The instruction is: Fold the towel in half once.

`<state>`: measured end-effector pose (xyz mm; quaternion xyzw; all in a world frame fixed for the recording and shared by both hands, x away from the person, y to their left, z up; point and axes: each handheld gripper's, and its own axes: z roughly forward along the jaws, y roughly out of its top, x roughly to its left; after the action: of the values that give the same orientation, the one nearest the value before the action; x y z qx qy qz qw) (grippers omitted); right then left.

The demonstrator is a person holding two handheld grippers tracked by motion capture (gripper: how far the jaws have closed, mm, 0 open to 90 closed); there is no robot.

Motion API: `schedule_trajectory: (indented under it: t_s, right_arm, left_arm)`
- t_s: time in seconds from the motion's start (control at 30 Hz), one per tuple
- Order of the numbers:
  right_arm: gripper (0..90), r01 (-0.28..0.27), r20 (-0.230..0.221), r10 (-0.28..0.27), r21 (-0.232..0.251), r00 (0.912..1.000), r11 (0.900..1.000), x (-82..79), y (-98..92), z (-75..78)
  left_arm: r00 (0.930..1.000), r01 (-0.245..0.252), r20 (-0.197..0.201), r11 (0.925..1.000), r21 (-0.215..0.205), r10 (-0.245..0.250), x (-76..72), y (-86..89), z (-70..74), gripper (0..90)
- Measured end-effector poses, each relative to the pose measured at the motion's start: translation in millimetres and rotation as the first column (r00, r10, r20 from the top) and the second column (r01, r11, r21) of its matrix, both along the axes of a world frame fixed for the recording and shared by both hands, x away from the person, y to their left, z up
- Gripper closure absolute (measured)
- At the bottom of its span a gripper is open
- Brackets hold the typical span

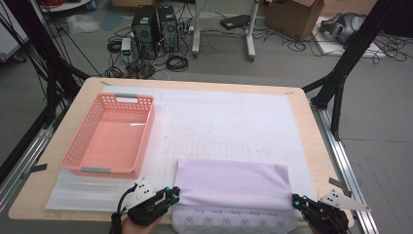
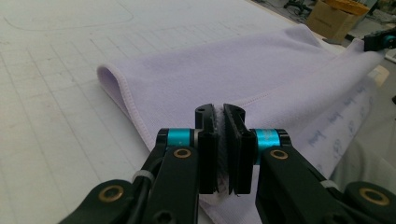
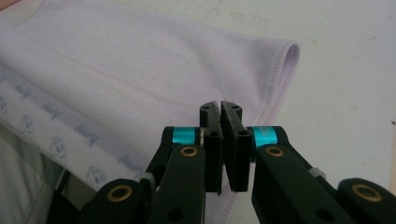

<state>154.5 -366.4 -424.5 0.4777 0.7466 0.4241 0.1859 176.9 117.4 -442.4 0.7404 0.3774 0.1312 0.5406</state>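
Lilac towel (image 1: pixel 233 183), doubled over at the table's near edge, right of the pink basket (image 1: pixel 111 136). Left gripper (image 1: pixel 171 194) and right gripper (image 1: pixel 298 200) each clamped tight on a near corner. Best carried level, corners together, fold kept straight.

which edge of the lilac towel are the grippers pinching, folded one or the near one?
The near edge of the lilac towel: left gripper and right gripper clamp its two near corners. The rounded folded edge lies on the far side, untouched.

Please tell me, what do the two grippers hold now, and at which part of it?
The lilac towel: the left gripper pinches its near left corner, the right gripper its near right corner.
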Motion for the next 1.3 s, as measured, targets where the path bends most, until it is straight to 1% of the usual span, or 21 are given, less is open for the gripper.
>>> schedule_trajectory:
  t_s: [0.1,0.23,0.27,0.3,0.33,0.37,0.4,0.47,0.57,0.67,0.73,0.8,0.9,0.97,1.0,1.03,1.07,1.1,1.13,1.23,1.3]
  right_arm:
    - [86.8,-0.004,0.012,0.004,0.005,0.9999,1.0,-11.0,-2.0,3.0]
    - [86.8,-0.015,-0.001,0.015,0.0,0.9999,1.0,-28.6,-2.3,3.0]
    - [85.7,-0.022,-0.014,0.021,-0.008,0.9997,1.0,-32.2,-1.6,1.0]
    - [80.6,-0.022,-0.023,0.022,-0.032,0.9995,0.999,-35.0,-0.2,-1.6]
    - [73.2,-0.013,-0.026,0.011,-0.069,0.9996,0.998,-37.3,0.2,-3.6]
    - [68.3,0.001,-0.027,-0.003,-0.068,0.9996,0.998,-38.2,-1.3,-4.9]
    - [66.7,0.02,-0.027,-0.021,-0.048,0.9994,0.999,-38.2,-4.1,-4.6]
    - [65.8,0.051,-0.001,-0.051,-0.017,0.9987,0.999,-35.3,-10.4,-1.7]
    - [68.3,0.082,0.019,-0.082,-0.009,0.9964,0.997,-25.7,-15.8,-1.0]
    - [71.7,0.086,-0.001,-0.086,0.018,0.9963,0.996,-7.4,-16.5,-4.3]
    - [74.3,0.066,-0.009,-0.065,0.037,0.9978,0.997,7.1,-12.1,-6.5]
    - [76.1,0.051,-0.009,-0.051,0.008,0.9987,0.999,23.2,-2.9,-8.3]
    - [75.7,0.021,-0.044,-0.022,-0.02,0.9988,1.0,48.9,10.4,-16.4]
    - [77.6,0.035,-0.062,-0.04,-0.078,0.9973,0.996,61.3,13.5,-24.0]
    - [79.6,0.055,-0.048,-0.058,-0.063,0.9972,0.996,63.4,9.8,-25.4]
    - [84.0,0.096,-0.046,-0.099,-0.065,0.994,0.993,64.2,5.8,-25.2]
    - [84.5,0.111,-0.029,-0.114,-0.099,0.9931,0.989,64.0,2.5,-24.1]
    - [74.7,0.135,-0.026,-0.139,-0.122,0.9899,0.983,63.4,0.5,-22.4]
    - [75.4,0.142,-0.039,-0.147,-0.113,0.9883,0.983,64.0,-2.3,-21.7]
    - [72.3,0.12,-0.029,-0.122,-0.064,0.9921,0.991,62.5,-5.0,-18.0]
    - [66.3,0.103,-0.032,-0.104,-0.042,0.994,0.994,65.5,-3.2,-14.9]
  left_arm:
    - [1.0,0.005,0.001,1.0,0.005,-0.005,-10.6,-1.4,1.1,83.9]
    - [0.9998,0.019,0.002,0.9996,0.019,-0.019,-24.5,0.8,1.3,83.3]
    - [0.9999,0.016,0.001,0.9995,0.028,-0.016,-26.6,0.9,0.5,80.4]
    - [1.0,0.005,0.002,0.9994,0.035,-0.005,-27.6,1.3,-0.2,73.6]
    - [1.0,-0.008,0.003,0.9995,0.03,0.008,-27.4,1.9,-0.5,63.1]
    - [0.9998,-0.02,0.001,0.9996,0.019,0.02,-26.0,2.9,-0.1,54.5]
    - [0.9996,-0.03,-0.001,0.9995,0.005,0.03,-24.6,3.7,0.5,48.7]
    - [0.9993,-0.038,0.004,0.9993,0.003,0.038,-22.0,4.9,0.9,44.2]
    - [0.9987,-0.05,-0.003,0.9987,-0.004,0.05,-15.4,6.5,-0.3,43.5]
    - [0.9979,-0.065,-0.009,0.9978,-0.016,0.065,-7.1,7.6,0.8,43.5]
    - [0.9977,-0.067,-0.007,0.9975,-0.023,0.067,-2.1,7.0,1.8,43.5]
    - [0.9978,-0.065,-0.014,0.9977,-0.02,0.064,3.0,5.5,1.6,43.5]
    - [0.998,-0.059,-0.026,0.9983,-0.007,0.059,11.1,2.5,-0.3,43.3]
    - [0.9978,-0.06,-0.028,0.9982,0.005,0.06,16.8,1.7,-1.3,42.8]
    - [0.9974,-0.063,-0.034,0.998,0.006,0.063,19.7,2.1,-1.6,42.6]
    - [0.9972,-0.063,-0.04,0.998,0.007,0.063,22.6,2.9,-1.8,42.5]
    - [0.997,-0.063,-0.043,0.998,0.009,0.063,25.9,4.0,-2.3,42.1]
    - [0.9965,-0.067,-0.05,0.9977,0.007,0.067,29.5,4.8,-3.1,42.0]
    - [0.9961,-0.067,-0.056,0.9976,0.015,0.068,33.5,5.8,-4.1,41.9]
    - [0.9939,-0.074,-0.08,0.9969,0.027,0.076,45.4,6.0,-7.3,40.5]
    - [0.9914,-0.08,-0.101,0.9961,0.038,0.083,53.5,4.8,-9.0,40.4]
